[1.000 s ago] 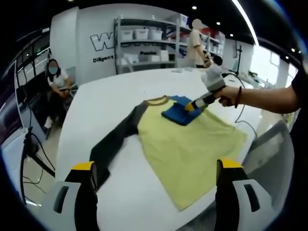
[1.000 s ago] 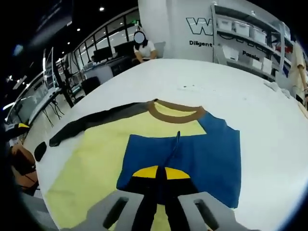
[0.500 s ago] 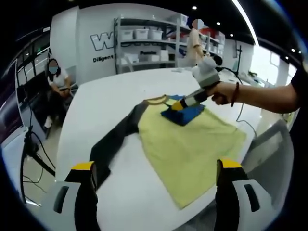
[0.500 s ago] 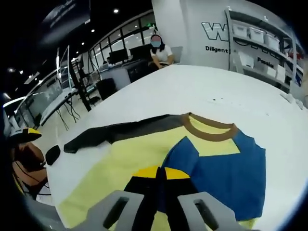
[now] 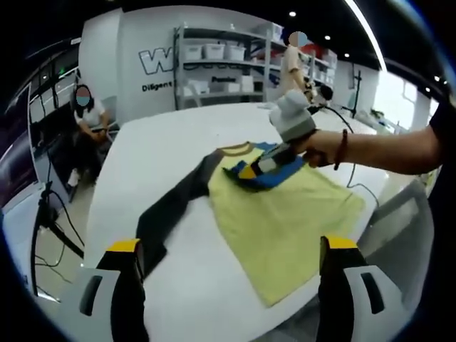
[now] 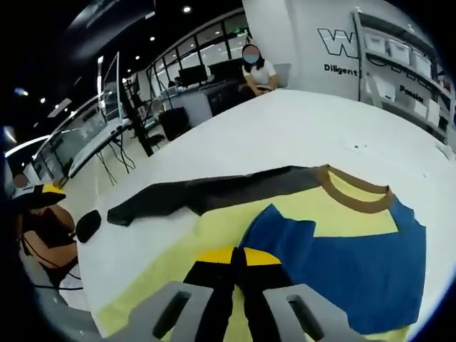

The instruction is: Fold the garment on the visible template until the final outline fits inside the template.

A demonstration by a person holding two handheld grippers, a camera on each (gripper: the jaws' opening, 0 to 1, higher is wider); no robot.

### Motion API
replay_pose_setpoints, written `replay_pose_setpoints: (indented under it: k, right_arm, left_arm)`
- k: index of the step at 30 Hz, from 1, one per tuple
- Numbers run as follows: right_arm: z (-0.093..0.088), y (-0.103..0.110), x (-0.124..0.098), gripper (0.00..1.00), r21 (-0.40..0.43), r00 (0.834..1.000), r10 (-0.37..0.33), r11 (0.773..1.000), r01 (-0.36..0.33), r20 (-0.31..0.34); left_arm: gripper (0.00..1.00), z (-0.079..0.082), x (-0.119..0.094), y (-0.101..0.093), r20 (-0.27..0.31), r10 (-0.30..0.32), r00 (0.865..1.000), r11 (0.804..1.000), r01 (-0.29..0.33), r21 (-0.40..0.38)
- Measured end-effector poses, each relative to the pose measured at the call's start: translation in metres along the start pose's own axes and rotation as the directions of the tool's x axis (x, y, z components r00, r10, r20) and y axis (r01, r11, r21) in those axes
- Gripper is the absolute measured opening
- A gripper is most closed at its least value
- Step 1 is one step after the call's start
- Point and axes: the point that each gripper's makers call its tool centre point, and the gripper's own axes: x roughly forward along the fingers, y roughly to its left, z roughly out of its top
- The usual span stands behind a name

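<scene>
1. The left tongs (image 5: pixel 231 285) are held low with the jaws spread wide apart, and nothing is gripped between them.
2. The right tongs (image 6: pixel 238 265) are seen with the jaws pressed together.
3. In the left gripper view, the right tongs (image 5: pixel 247 171) are gripped by a hand (image 5: pixel 313 144), with the forearm stretched in from the right.

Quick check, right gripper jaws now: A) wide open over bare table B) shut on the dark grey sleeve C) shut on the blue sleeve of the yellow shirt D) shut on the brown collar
C: the right gripper has its jaws closed together on the blue sleeve, folded over the yellow shirt; the dark grey sleeve lies flat and apart.
</scene>
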Motion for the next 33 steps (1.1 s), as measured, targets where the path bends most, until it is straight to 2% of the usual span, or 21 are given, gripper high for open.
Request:
replay_pose_setpoints:
  k: [5, 10, 15, 16, 17, 19, 24, 27, 33]
  right_arm:
    - [-0.013, 0.004, 0.009, 0.00, -0.016, 1.000, -0.004, 1.000, 0.004, -0.025]
    - [-0.018, 0.009, 0.013, 0.00, -0.126, 0.999, -0.004, 0.992, -0.001, -0.039]
    - [-0.019, 0.017, 0.014, 0.00, -0.189, 0.999, 0.007, 0.982, -0.014, -0.039]
    - [-0.019, 0.018, 0.014, 0.00, -0.213, 0.999, 0.009, 0.977, -0.016, -0.035]
    - [-0.016, 0.022, 0.014, 0.00, -0.275, 1.000, 0.018, 0.961, -0.023, -0.020]
    - [-0.018, 0.027, 0.013, 0.00, -0.331, 0.999, 0.029, 0.943, -0.033, -0.018]
    - [-0.025, 0.034, 0.012, 0.00, -0.392, 0.999, 0.049, 0.918, -0.054, -0.023]
    - [-0.027, 0.034, 0.012, 0.00, -0.389, 0.998, 0.052, 0.919, -0.059, -0.026]
    - [-0.030, 0.032, 0.015, 0.00, -0.333, 0.998, 0.059, 0.940, -0.068, -0.038]
  left_arm:
    - [0.98, -0.003, 0.000, -0.002, -0.007, -0.005, 1.000, 1.000, 0.005, -0.006]
    - [0.98, -0.005, 0.000, -0.001, -0.012, -0.005, 1.000, 1.000, 0.005, -0.008]
    - [0.98, -0.006, 0.000, 0.000, -0.010, -0.003, 1.000, 1.000, 0.003, -0.012]
    - [0.98, -0.006, 0.000, -0.001, -0.010, -0.004, 1.000, 1.000, 0.004, -0.012]
    - [0.98, -0.006, 0.000, -0.001, -0.009, -0.005, 1.000, 1.000, 0.005, -0.013]
    - [0.97, -0.007, 0.001, -0.001, -0.012, -0.006, 1.000, 1.000, 0.006, -0.014]
    - [0.97, -0.008, 0.002, -0.001, -0.015, -0.010, 1.000, 1.000, 0.010, -0.012]
    - [0.97, -0.007, 0.002, -0.001, -0.015, -0.010, 1.000, 1.000, 0.010, -0.013]
    - [0.97, -0.008, 0.000, -0.002, -0.015, -0.011, 1.000, 1.000, 0.010, -0.013]
